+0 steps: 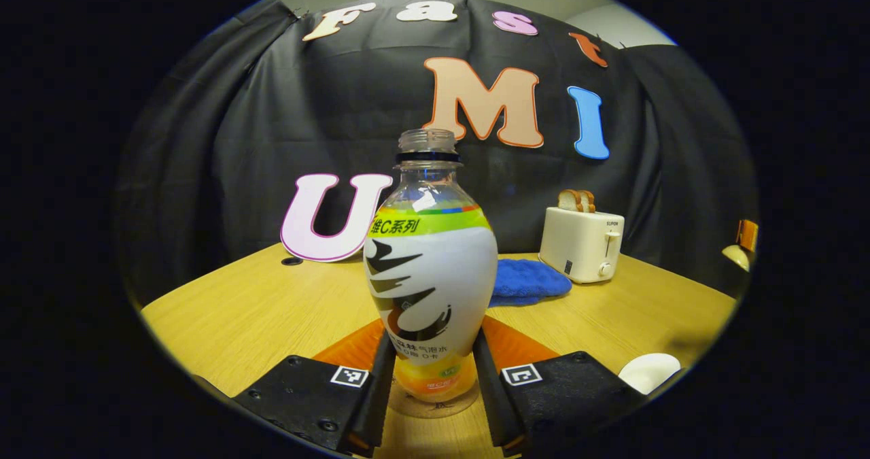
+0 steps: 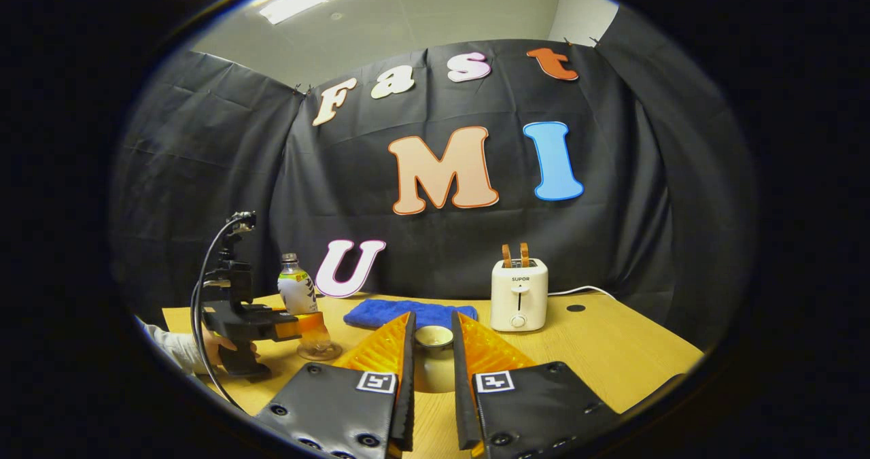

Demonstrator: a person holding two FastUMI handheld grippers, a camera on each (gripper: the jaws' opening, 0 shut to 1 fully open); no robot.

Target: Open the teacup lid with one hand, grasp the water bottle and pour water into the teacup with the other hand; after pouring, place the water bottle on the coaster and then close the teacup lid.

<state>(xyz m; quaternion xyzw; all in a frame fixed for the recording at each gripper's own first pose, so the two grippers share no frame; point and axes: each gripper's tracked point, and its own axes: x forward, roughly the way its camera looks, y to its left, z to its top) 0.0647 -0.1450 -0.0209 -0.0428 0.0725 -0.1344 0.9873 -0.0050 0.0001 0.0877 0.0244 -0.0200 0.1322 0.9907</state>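
An uncapped water bottle [image 1: 429,275] with a white, green and orange label stands upright on a round clear coaster [image 1: 435,408]. My left gripper [image 1: 433,340] is shut on the bottle's lower body, one finger on each side. The right gripper view shows that bottle [image 2: 296,293], the coaster [image 2: 321,352] and the left gripper [image 2: 298,326] at the table's left, held by a hand [image 2: 216,350]. My right gripper [image 2: 433,323] is shut on the cream teacup lid [image 2: 433,342], which has a dark-rimmed knob. A white rounded piece [image 1: 649,372], likely the teacup, lies at the lower right.
On the wooden table [image 1: 258,309], a blue cloth [image 1: 527,281] lies behind the bottle, with a cream toaster [image 1: 581,245] holding toast to its right. The right gripper view has the cloth [image 2: 380,313] and toaster [image 2: 519,294] at the back, and a white cord [image 2: 578,289].
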